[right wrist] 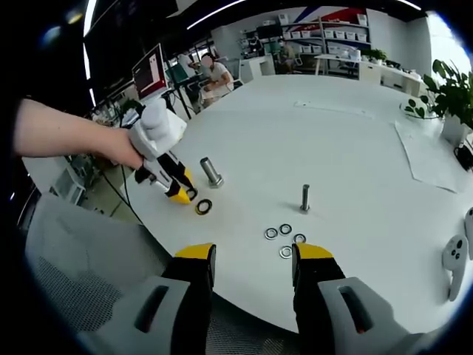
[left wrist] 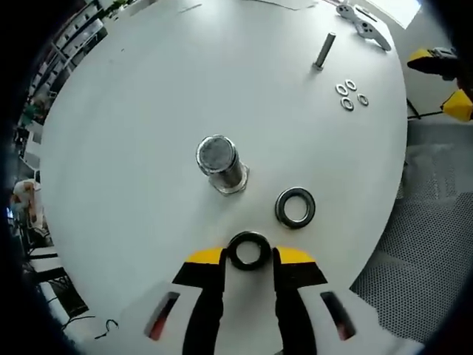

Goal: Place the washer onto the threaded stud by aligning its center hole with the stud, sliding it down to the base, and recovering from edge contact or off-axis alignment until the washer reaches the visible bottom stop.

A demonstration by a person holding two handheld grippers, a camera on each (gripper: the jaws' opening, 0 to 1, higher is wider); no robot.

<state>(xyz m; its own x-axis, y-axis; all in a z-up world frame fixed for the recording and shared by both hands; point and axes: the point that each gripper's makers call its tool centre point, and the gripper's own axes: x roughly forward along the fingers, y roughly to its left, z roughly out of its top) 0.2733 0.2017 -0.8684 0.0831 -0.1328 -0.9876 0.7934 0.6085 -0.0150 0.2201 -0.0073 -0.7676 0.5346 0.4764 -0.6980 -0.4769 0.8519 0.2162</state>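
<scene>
Near the bench's [left wrist: 133, 111] edge, my left gripper [left wrist: 249, 255] has its fingers clamped on a washer [left wrist: 248, 250], held ready before the stud [left wrist: 220, 164]; my right gripper [right wrist: 251, 259] fingers wait apart.

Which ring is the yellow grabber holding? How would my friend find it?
Start at the big white table and find the fat metal stud standing in the middle. Just below it, the left gripper pinches a dark ring. The other big ring lies loose on the table, and the four little rings sit far off.
</scene>
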